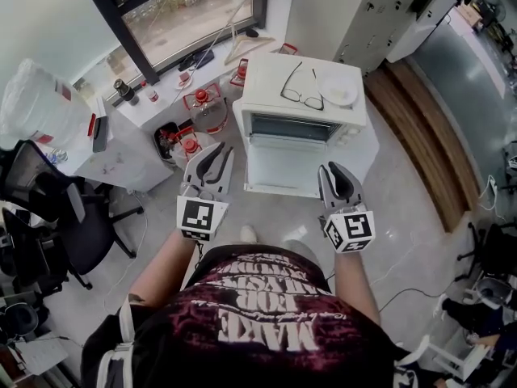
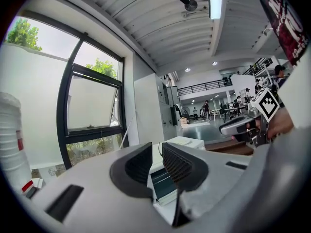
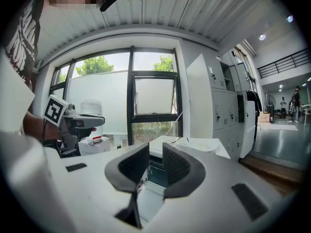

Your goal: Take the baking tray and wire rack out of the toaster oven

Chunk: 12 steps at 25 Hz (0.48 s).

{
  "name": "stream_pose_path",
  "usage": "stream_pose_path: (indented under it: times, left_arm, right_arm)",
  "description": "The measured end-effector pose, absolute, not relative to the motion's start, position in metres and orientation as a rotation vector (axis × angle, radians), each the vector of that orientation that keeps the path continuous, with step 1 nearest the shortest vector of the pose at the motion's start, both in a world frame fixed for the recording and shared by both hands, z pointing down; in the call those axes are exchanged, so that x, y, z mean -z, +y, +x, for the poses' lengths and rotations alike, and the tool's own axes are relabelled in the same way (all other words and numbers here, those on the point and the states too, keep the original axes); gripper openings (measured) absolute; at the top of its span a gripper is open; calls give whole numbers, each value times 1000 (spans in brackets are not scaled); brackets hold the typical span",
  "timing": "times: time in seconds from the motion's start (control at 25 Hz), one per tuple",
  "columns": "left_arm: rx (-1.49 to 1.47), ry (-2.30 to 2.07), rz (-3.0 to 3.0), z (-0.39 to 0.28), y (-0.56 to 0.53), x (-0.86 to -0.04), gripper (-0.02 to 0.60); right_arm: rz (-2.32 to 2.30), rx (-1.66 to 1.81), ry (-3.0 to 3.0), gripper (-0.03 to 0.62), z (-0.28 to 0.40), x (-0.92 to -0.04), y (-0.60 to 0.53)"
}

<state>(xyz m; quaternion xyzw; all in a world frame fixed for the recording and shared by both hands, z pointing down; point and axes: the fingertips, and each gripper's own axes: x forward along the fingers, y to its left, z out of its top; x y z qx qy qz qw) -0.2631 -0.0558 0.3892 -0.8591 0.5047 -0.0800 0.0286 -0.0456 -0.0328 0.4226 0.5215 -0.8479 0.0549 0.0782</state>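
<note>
The boxy white toaster oven is showing a smooth, matt painted-metal shell. The grey polished floor is gleaming beside brown wood planks. On the white matt-plastic right gripper, the black pads are looking ribbed and dull.

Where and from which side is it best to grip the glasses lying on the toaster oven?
Probably the bridge of the glasses, from above at the toaster oven's front: the lenses lie nearest that side, the temples spread open toward the back, and a plate sits close beside.

Toaster oven mouth stands open; lowered door projects forward.
</note>
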Motion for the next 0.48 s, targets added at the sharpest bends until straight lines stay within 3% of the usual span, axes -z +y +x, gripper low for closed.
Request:
stream_pose_path:
  times: [0.48]
  left_arm:
    - [237, 1521, -2717, -272, -56, -403, 54]
  right_arm:
    - [1570, -207, -2487, 80, -61, -433, -27]
